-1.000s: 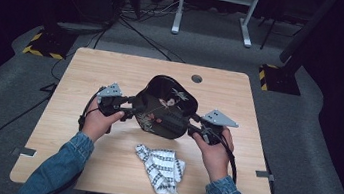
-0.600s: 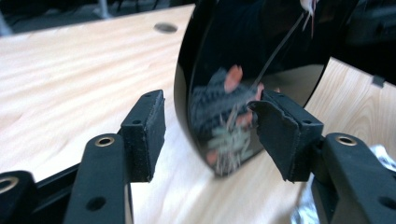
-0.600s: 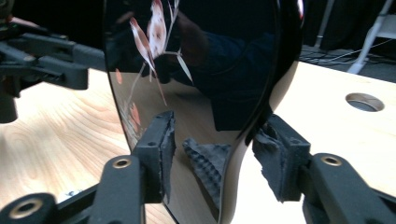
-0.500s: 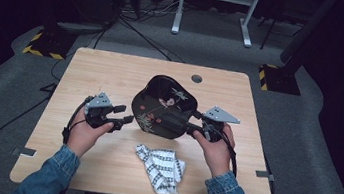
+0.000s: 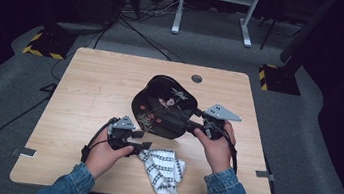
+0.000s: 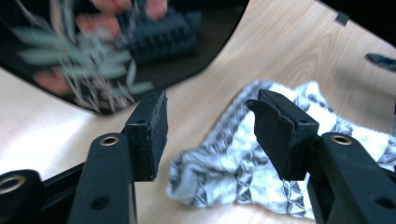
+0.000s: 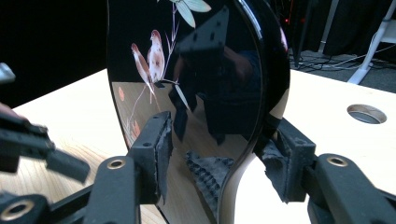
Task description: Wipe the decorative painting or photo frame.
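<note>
Lower centre of the right gripper view: right gripper [image 7: 219, 135] straddles the rim of the black lacquer tray [image 7: 187, 70]. Its jaws have just been opening. The rim sits between them, but the left-hand pad stands clear of the glossy face, so I read no firm pinch.

Left gripper [image 6: 208, 116]: jaws spread, nothing pressed between them, and the patterned cloth [image 6: 224, 154] lies on the wood just beyond the tips.

High view: the tray is tipped up on edge at frame centre. The cloth is at lower centre near the table [image 5: 96, 82] front edge.

Handling, judged:
- Tray: rigid, light and slick, and the lacquer scratches or chips easily. Grip across the raised rim, not the face.
- Cloth: limp, so pinch a raised fold.

Markings: painted birds and leaves, no legible lettering or brand.
</note>
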